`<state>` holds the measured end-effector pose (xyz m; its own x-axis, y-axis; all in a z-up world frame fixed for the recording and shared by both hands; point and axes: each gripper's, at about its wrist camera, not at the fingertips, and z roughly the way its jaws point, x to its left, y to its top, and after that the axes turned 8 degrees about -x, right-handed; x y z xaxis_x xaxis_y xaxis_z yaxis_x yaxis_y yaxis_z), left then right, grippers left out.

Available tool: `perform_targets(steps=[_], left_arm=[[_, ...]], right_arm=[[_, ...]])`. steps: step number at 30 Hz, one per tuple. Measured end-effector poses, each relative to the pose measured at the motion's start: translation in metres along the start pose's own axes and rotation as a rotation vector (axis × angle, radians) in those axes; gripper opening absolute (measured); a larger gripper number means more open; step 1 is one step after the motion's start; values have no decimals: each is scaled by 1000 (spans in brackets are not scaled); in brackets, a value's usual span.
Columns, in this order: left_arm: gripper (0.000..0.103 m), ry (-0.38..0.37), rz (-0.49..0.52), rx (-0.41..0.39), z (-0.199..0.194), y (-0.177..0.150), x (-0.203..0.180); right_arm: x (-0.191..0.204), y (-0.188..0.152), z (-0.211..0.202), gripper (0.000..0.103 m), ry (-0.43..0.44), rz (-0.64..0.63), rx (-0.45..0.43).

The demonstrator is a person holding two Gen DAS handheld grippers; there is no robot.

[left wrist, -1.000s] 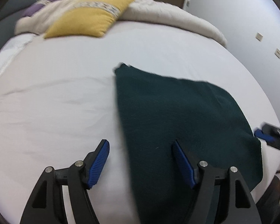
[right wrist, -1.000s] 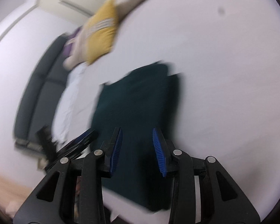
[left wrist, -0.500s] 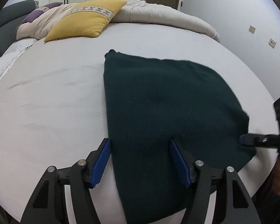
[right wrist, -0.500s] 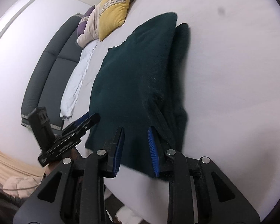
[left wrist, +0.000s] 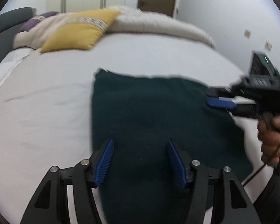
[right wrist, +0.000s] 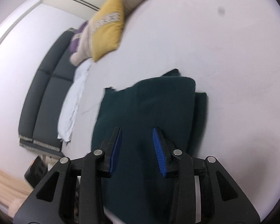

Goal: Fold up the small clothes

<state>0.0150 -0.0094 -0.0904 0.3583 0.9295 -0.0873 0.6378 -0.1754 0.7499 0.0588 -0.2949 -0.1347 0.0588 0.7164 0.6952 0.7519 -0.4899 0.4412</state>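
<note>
Your left tool [left wrist: 140, 158] hangs over the near part of the dark green garment [left wrist: 149, 115], its blue pads spread wide apart with nothing between them. Your right tool [right wrist: 137, 145] is also parted, hovering above the same garment [right wrist: 149, 112] with nothing gripped; in the left wrist view it [left wrist: 221, 98] sits at the cloth's right edge, held in your hand [left wrist: 272, 140]. The garment lies folded flat on the white bed [left wrist: 46, 102], toward the bed's near edge. A yellow pillow [left wrist: 78, 31] rests at the far end by a rumpled duvet [left wrist: 158, 24].
</note>
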Motion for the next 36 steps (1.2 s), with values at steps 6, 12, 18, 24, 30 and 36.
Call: perform_targets(steps=[6, 12, 18, 24, 30, 36], left_arm=[[73, -57, -36, 25, 26, 13, 2], [73, -78, -48, 19, 30, 15, 3], [73, -143, -113, -2, 9, 4, 17], [74, -174, -210, -36, -32, -16, 34], [75, -198, -379, -90, -69, -25, 70], [103, -206, -339, -300, -143, -7, 58]], right_arm=[[-23, 26, 36, 20, -11, 115, -53], [-56, 45, 50, 0, -47, 203, -82], [-73, 27, 3, 14, -68, 224, -197], [-81, -19, -90, 43, -94, 193, -301], [-48, -69, -155, 50, -10, 101, -345], [22, -104, -172, 76, 15, -70, -354]])
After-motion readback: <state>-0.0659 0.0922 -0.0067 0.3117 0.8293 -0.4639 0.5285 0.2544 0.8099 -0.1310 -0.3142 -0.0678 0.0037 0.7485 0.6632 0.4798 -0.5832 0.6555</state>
